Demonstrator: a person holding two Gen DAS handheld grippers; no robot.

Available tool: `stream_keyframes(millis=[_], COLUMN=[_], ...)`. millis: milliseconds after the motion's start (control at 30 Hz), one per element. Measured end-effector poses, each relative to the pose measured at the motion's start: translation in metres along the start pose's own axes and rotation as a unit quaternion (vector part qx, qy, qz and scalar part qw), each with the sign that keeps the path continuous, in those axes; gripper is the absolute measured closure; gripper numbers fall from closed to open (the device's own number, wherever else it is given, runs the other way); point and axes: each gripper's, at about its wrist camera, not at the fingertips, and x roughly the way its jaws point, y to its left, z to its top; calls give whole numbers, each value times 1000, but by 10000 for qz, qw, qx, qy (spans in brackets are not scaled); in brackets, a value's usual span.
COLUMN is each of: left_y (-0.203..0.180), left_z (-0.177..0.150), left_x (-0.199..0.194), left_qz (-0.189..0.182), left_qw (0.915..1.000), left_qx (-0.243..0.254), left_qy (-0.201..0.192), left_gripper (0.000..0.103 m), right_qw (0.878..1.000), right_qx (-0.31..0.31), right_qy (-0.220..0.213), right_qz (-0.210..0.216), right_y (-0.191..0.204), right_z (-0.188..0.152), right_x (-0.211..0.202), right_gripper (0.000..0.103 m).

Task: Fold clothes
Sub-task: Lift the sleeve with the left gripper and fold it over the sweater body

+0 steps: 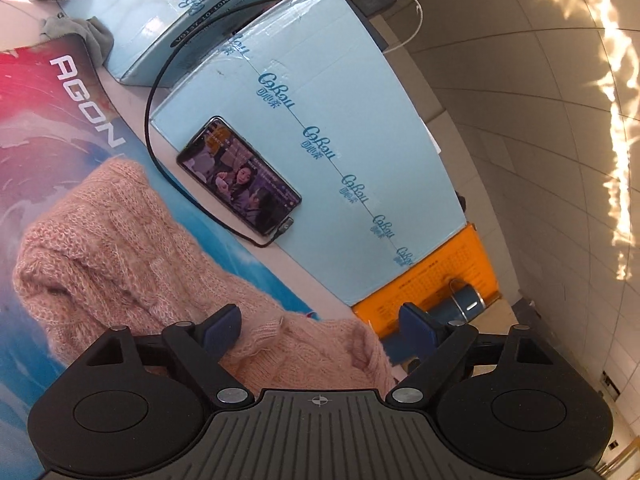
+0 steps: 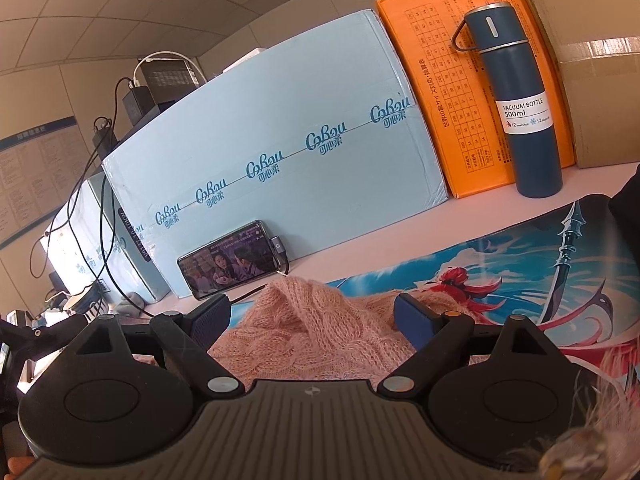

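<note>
Now we have both grippers open over the sweater.
Left gripper and right gripper hold nothing; the pink sweater lies bunched on the bench mat, so loose knit may snag the jaws.

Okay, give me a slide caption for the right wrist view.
Open right gripper poised over a bunched pink knit sweater on a printed desk mat, phone propped against a blue box.
</note>
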Motion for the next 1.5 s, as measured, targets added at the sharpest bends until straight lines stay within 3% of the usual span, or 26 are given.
stream_keyframes(millis=[100, 233, 333, 433, 500, 567, 600, 667, 733, 833, 933, 1033, 1100, 1133, 1167, 1233, 1367, 1500], left_y=[-3, -2, -6, -9, -12, -15, -14, -6, 6, 25, 32, 35, 38, 40, 43, 42, 25, 10], left_z=[-7, -18, -22, -20, -13, -6, -3, 7, 16, 26, 23, 18, 16, 17, 18, 17, 19, 32], left_x=[2, 21, 24, 8, -13, -33, -39, -44, -41, -28, -18, -14, -13, -13, -13, -15, -23, -35], left_qz=[-70, 267, 262, 23, 16, 459, 908, 1788, 2242, 2434, 2169, 1613, 1466, 1467, 1446, 1393, 1381, 1793], left_qw=[9998, 9971, 9955, 9976, 9968, 9894, 9822, 9679, 9627, 9640, 9703, 9824, 9859, 9865, 9874, 9881, 9824, 9625], left_qx=[-11, 331, 619, 579, 776, 1060, 1147, 1110, 983, 869, 1003, 927, 798, 725, 631, 654, 1228, 1933], left_qy=[201, 626, 673, 388, -202, -878, -1182, -1371, -1150, -620, -367, -144, -126, -109, -85, -83, -261, -644], left_gripper=[13, 10, 10, 10, 10, 8, 7, 5, 5, 5, 5, 6, 28, 57, 71, 75, 77, 77], right_qw=[10000, 10000, 10000, 10000, 10000, 10000, 10000, 10000, 10000, 10000, 10000, 9999, 9998, 9998, 9998, 9998, 9997, 9992], right_qx=[-5, -25, -27, -22, -17, -16, -14, -13, -8, 5, 14, 27, 17, 9, 7, 11, 23, 90], right_qy=[12, 34, 39, 31, 14, -2, -6, -11, -17, -7, -2, -22, -21, -18, -17, -21, -16, 51], right_qz=[1, 0, 0, 5, 13, 25, 27, 35, 44, 69, 91, 165, 186, 186, 182, 188, 237, 382], right_y=[0, 0, 1, 1, 1, 1, 1, 2, 2, 2, 2, 2, 2, 3, 3, 4, 4, 3], right_z=[0, -1, -1, -1, -1, -1, -1, -1, -2, -2, -2, -2, -3, -3, -3, -3, -4, -4], right_x=[1, 1, 1, 1, 0, 0, -1, -1, -1, -1, -1, -2, -1, -1, -1, -2, -2, -2], right_gripper=[14, 14, 14, 14, 14, 14, 14, 14, 14, 14, 14, 14, 14, 14, 14, 14, 14, 14])
